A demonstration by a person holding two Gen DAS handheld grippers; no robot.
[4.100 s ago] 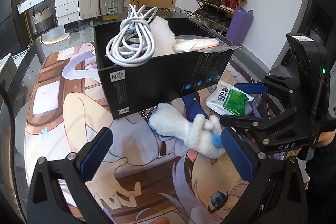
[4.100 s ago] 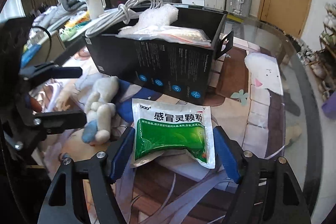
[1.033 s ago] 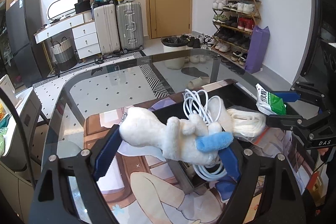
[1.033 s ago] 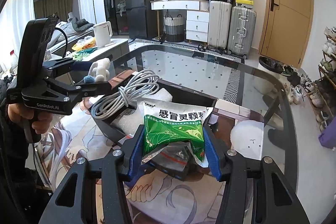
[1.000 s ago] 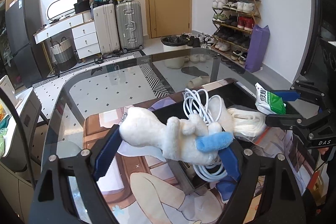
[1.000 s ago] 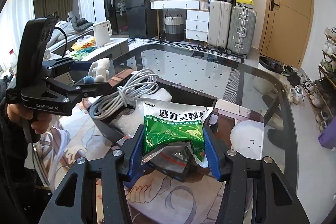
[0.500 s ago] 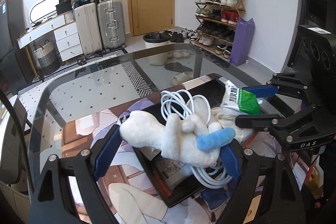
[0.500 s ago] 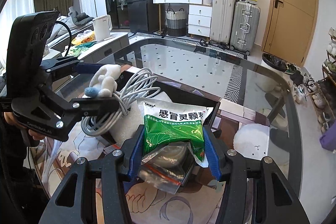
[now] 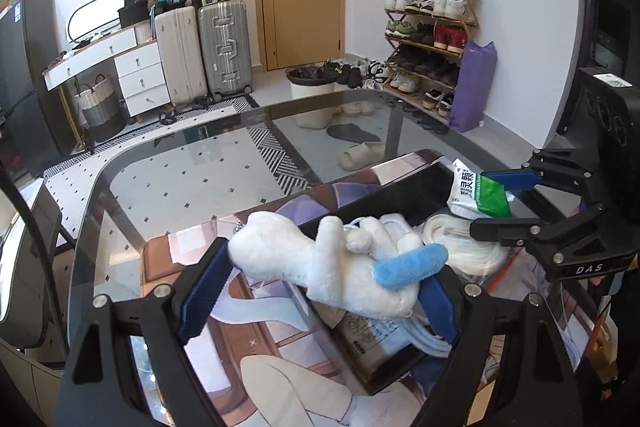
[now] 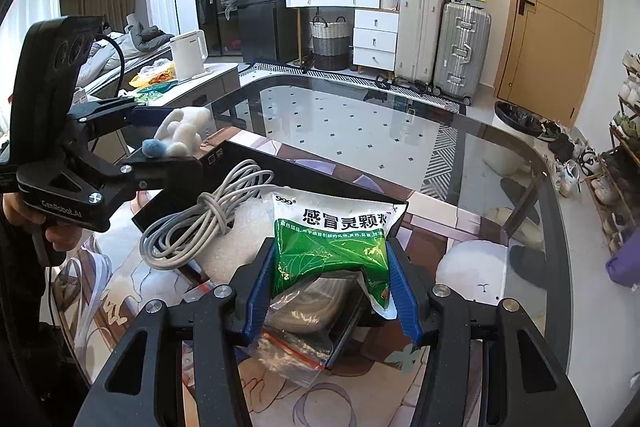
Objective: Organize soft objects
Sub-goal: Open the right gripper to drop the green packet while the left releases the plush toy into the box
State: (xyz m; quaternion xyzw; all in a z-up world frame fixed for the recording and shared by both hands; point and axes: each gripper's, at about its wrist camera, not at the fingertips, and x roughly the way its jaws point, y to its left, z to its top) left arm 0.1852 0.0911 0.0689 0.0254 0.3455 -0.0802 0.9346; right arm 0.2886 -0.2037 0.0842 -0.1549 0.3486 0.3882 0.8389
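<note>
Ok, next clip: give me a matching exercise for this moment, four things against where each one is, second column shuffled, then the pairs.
Things:
1. white plush toy
2. green medicine sachet
3. coiled white cable
4. clear zip bag

Places:
A. lying in the black box, on top of its contents
B. clamped in the left gripper, above the box
C. sticking out over the box's near edge
D. clamped in the right gripper, above the box

Pairs: 1-B, 2-D, 3-A, 4-C
</note>
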